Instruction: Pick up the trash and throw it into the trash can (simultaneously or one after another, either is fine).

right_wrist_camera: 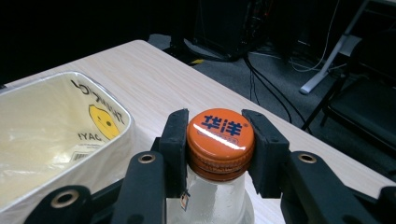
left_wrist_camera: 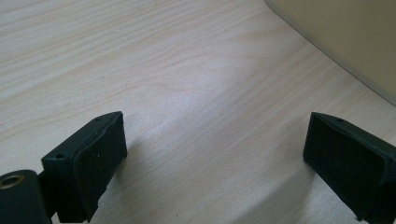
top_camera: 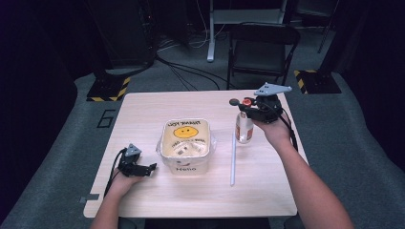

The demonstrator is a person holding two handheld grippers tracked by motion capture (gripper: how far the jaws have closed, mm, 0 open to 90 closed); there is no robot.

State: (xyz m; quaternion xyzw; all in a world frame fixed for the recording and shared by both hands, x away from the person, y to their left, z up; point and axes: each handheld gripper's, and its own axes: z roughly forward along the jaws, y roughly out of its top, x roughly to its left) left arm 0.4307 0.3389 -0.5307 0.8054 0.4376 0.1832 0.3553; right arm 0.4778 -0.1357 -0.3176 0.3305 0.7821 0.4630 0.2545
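Our right tool [right_wrist_camera: 219,154] is closed on the orange cap [right_wrist_camera: 220,135] of the clear bottle [top_camera: 244,128], which stands near the right edge of the surface [top_camera: 143,107], beside the white bin [top_camera: 185,145]. We judge the bottle light but smooth and slippery, so the ribbed cap is the better hold. Our left tool [left_wrist_camera: 215,163] rests wide open and empty.

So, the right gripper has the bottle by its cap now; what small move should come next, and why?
Probably carry the bottle a little toward the lined bin while keeping it upright. The right gripper is clamped on the orange cap, one black pad on each side, so the grip looks firm. The left gripper rests open on the table beside the bin, and the white straw lies between bottle and bin.
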